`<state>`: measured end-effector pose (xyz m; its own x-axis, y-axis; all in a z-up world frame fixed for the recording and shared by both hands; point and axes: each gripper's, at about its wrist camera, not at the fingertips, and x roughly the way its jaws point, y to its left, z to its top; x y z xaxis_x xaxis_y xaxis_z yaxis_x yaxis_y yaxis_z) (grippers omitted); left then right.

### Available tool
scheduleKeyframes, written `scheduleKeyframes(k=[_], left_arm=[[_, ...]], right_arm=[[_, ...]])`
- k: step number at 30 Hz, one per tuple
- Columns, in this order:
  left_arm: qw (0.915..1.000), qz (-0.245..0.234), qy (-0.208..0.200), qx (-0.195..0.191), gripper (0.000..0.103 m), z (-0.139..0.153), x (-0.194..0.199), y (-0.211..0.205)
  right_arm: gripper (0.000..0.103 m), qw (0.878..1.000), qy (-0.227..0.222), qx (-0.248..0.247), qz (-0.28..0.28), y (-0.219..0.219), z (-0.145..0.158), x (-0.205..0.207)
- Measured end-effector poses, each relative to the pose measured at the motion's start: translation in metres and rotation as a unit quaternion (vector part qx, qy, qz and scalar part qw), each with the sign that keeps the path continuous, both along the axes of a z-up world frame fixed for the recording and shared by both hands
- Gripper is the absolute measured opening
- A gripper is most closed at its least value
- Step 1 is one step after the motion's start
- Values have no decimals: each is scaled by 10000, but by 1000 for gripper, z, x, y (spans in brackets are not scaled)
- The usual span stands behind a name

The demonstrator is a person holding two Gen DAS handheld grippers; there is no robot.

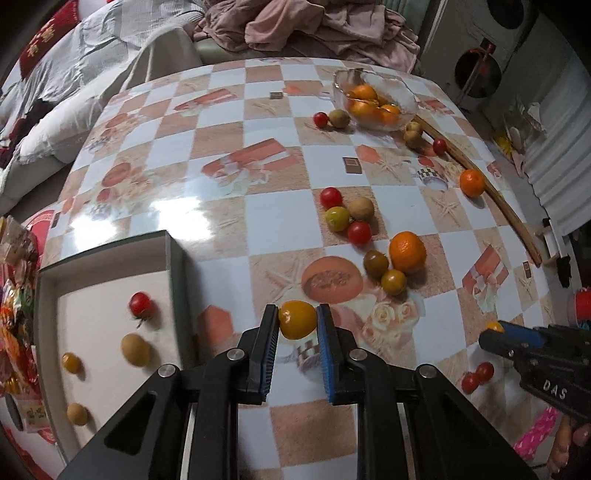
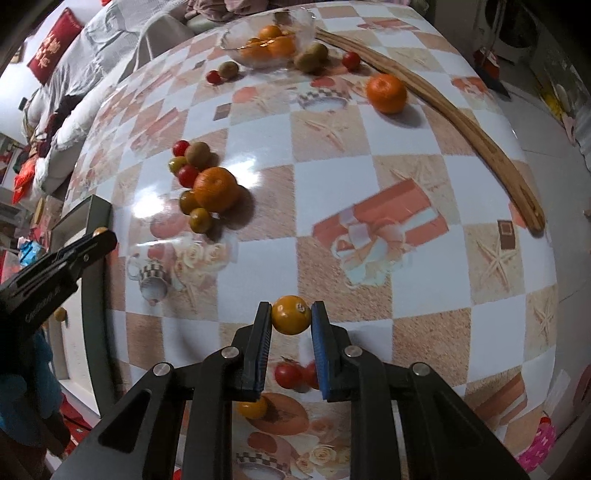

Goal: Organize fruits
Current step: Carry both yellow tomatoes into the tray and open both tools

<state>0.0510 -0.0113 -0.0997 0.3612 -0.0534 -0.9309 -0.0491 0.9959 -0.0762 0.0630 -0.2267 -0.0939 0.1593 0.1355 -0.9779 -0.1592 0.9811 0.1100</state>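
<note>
Left claw [image 1: 297, 320]: both blue pads pressed against a yellow tomato [image 1: 297, 319], held just above the counter [image 1: 221, 206], a little right of the grey-walled tray [image 1: 177, 266].

Right claw [image 2: 291, 315]: closed on a second yellow fruit [image 2: 291, 314], which has a small dark stem mark facing up. It hangs above the counter; beneath the claw lie two red cherry tomatoes [image 2: 289, 373] and another yellow one [image 2: 252, 407], partly hidden by the fingers.

Tray contents, left wrist view: one red tomato [image 1: 140, 303] with stem, one tan round fruit [image 1: 135, 349], one small yellow fruit [image 1: 71, 362], one small tan fruit [image 1: 77, 414]. All lie apart from each other on the white tray floor.

Loose on counter: large orange [image 1: 407, 251] touching two olive-brown tomatoes [image 1: 384, 271]; behind it a cluster of two red tomatoes, a greenish one and a brown kiwi-like fruit [image 1: 361, 208]. A lone orange [image 1: 471, 182] sits just beside a long wooden stick [image 1: 506, 206].

Glass bowl [image 1: 400, 94] at far edge holds several oranges. Brown fruits and red tomatoes lie on either side of it.

Background: sofa with pink clothing [image 1: 295, 26] heaped on it.
</note>
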Motion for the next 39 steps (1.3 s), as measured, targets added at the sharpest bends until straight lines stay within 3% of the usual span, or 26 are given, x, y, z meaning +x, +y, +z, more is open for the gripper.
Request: scheduleKeyframes(k=[20,39], left_arm=[[9950,998,-81,6,22,16,-63,88],[9767,2142,93,35,22,3,-142,170]], right_arm=[[23,9939,-38,110,1094,114,4,-1],[23,9702,108,296,2401,249,-4,-28]])
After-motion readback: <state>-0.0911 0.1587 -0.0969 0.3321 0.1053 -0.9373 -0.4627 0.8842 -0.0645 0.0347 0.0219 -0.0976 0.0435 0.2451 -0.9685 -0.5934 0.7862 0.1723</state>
